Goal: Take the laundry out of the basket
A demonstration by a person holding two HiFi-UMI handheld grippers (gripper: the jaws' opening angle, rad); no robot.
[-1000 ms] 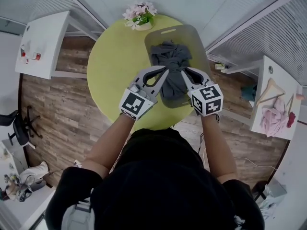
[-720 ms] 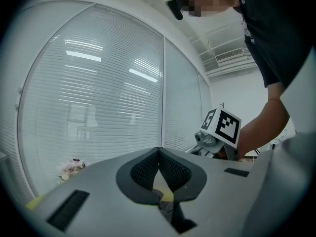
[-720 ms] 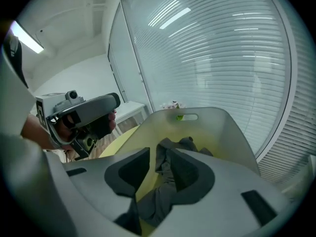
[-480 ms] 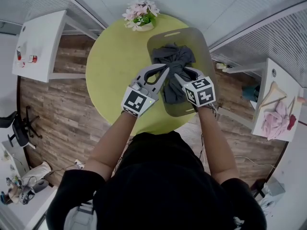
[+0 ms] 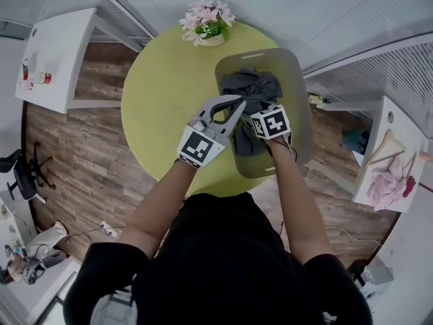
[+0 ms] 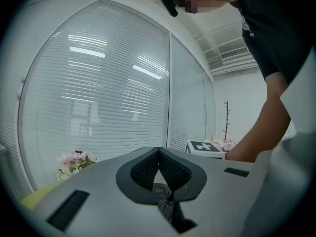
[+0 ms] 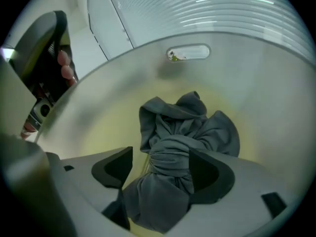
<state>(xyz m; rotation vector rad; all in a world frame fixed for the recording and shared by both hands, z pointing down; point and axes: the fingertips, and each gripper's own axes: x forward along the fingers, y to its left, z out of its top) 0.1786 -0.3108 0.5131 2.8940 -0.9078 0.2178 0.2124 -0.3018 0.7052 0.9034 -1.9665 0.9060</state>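
- The laundry (image 7: pixel 177 147) is a single dark grey garment, twisted and knotted into a wrinkled bundle, with looser folds fanning out at its far end. It lies on the floor of the basket (image 5: pixel 301 120).
- The basket is a pale grey, see-through tub with rounded corners and a slot handle (image 7: pixel 188 53) cut into its far wall. It stands on the right part of the round yellow-green table (image 5: pixel 169 93).
- Your right gripper (image 7: pixel 162 171) points steeply down into the basket. Its jaws stand wide apart and have just been opening. The knotted middle of the bundle sits between them, close against the right-hand pad and clear of the other.
- Your left gripper (image 6: pixel 159 152) is closed, with its pads meeting at the tips. A strip of the same dark cloth is caught in the gap behind them. In the head view its tips reach over the basket's near-left rim.
- The only print you can make out is the black-and-white square markers on each cube (image 5: pixel 270 122). They carry block patterns, not words.
- A small pot of pink flowers (image 5: pixel 206 22) stands at the table's far edge, just left of the basket.
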